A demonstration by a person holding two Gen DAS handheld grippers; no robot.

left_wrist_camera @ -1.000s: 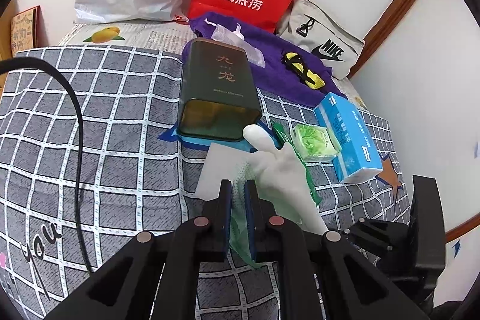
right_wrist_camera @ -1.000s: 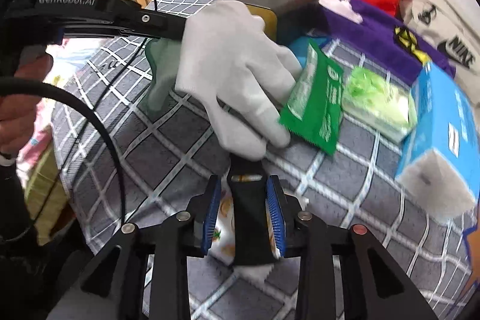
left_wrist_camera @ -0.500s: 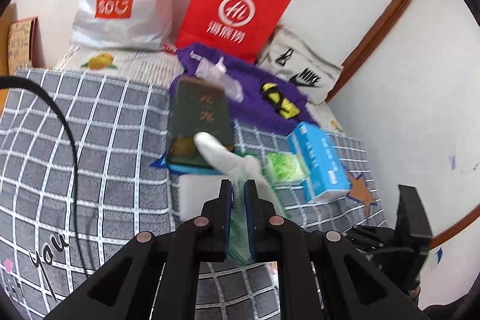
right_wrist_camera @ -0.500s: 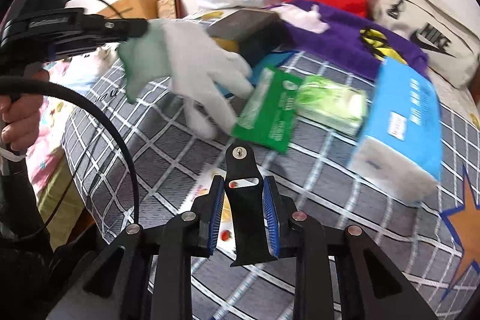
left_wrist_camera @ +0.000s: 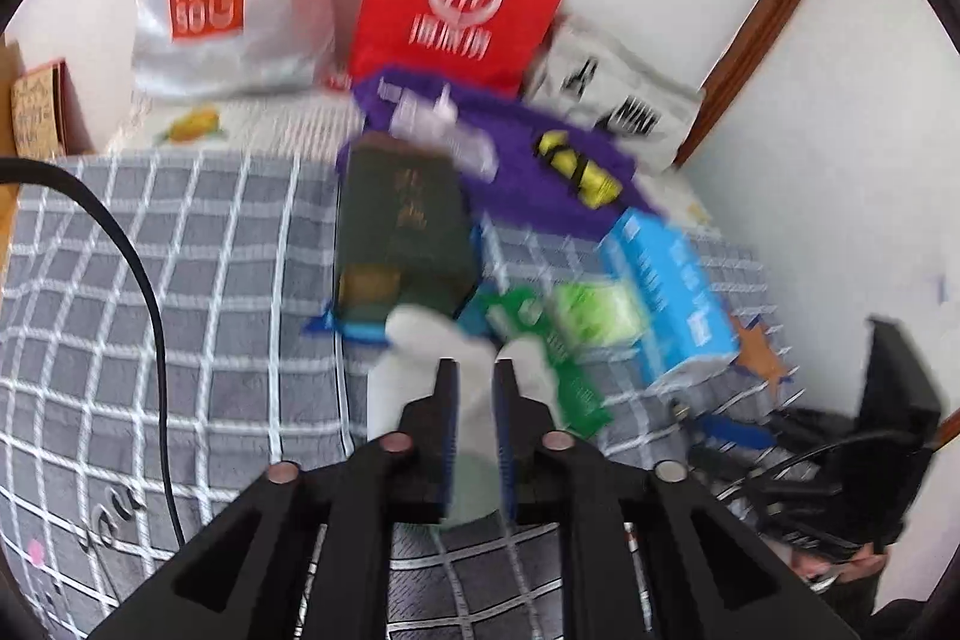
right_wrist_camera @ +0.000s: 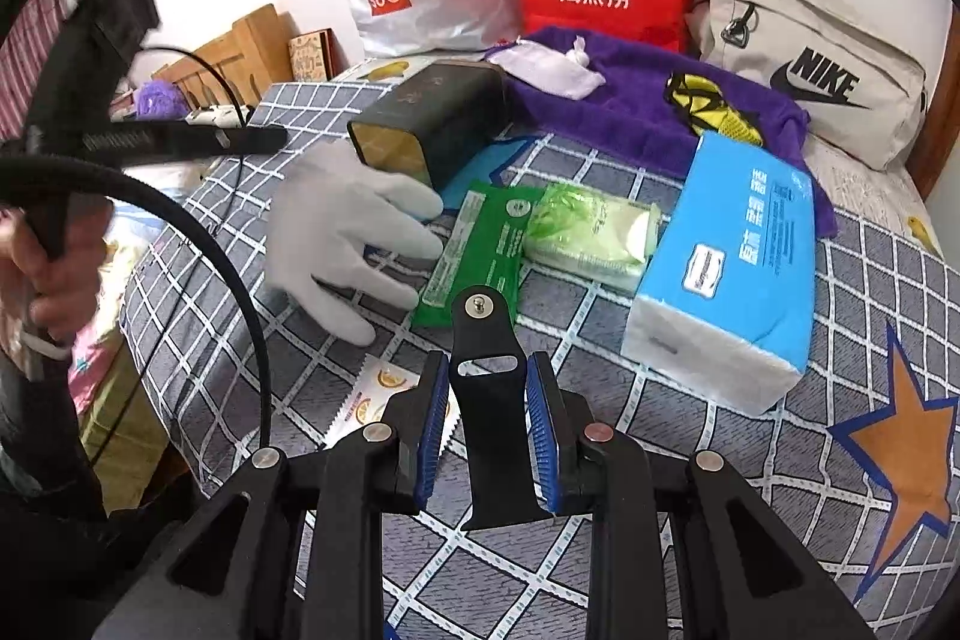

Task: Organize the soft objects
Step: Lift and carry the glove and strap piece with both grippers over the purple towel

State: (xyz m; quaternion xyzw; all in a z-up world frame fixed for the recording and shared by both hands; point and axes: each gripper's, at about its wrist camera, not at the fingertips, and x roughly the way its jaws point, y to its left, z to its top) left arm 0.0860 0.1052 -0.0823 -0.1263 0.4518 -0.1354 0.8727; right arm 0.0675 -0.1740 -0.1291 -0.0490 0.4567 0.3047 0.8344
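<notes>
Two hand-held grippers hang over a grey checked blanket (right_wrist_camera: 750, 466) crowded with soft goods. In the right wrist view the right gripper (right_wrist_camera: 487, 418) pinches a flat black strap piece (right_wrist_camera: 489, 400) upright between its blue pads, low at 6 o'clock. The white glove (right_wrist_camera: 342, 244) lies on the blanket at about 9 o'clock from that strap, its fingers reaching toward a green packet (right_wrist_camera: 474, 250) and touching its edge. A pale green tissue pack (right_wrist_camera: 594, 235) sits just beside the packet at 3 o'clock, and a blue tissue pack (right_wrist_camera: 732, 268) lies further that way. A dark tin (right_wrist_camera: 432, 124) rests at 12 o'clock of the glove. In the blurred left wrist view the left gripper (left_wrist_camera: 475, 388) has its jaws opening, with the glove's cuff between them; whether the pads touch it I cannot tell.
</notes>
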